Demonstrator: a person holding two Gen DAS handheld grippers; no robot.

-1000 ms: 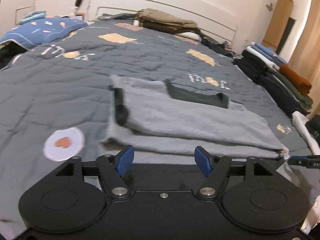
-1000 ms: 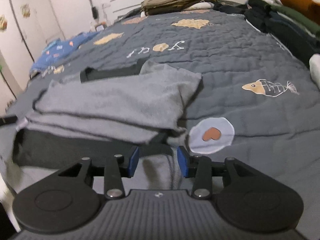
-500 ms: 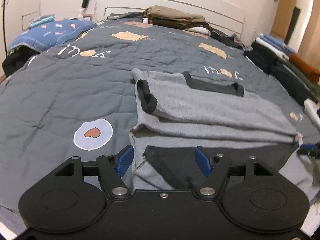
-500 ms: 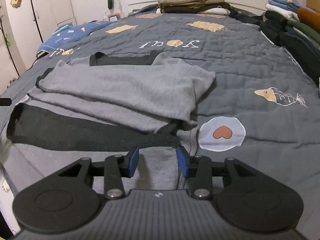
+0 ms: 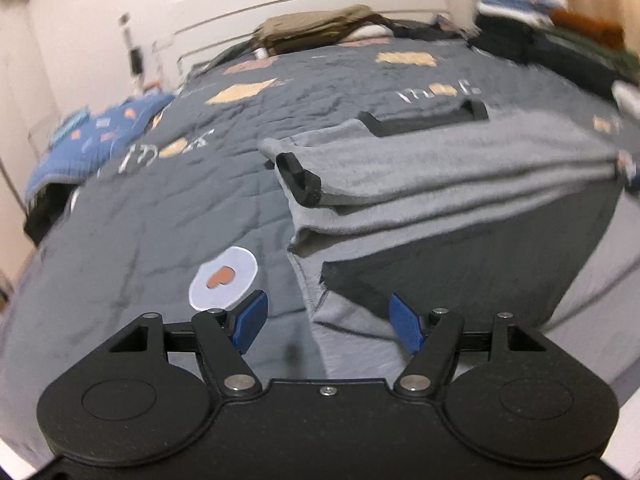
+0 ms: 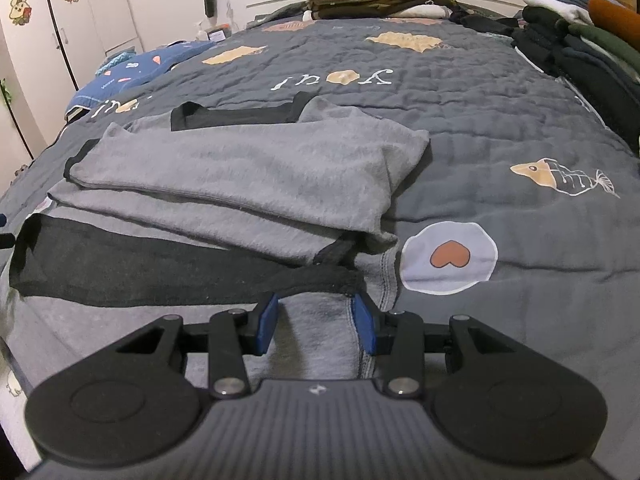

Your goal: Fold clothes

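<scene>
your right wrist view is sharp and shows the cartoon stickers (image 6: 24, 10) on the wardrobe and the fish patch (image 6: 564, 178) on the quilt (image 6: 500, 92), while your left wrist view is blurred and tilted and alone shows the sweater's black cuff (image 5: 300, 178) end on. your left gripper (image 5: 326, 322) is spread wide and pinches nothing, its tips straddling the side edge of the grey sweater (image 5: 460, 160), which lies partly folded on the quilt. your right gripper (image 6: 316, 322) stands partly apart over the hem beside the black band (image 6: 160, 270); whether its pads press the cloth you cannot tell, and both grippers point downward at the bed.
</scene>
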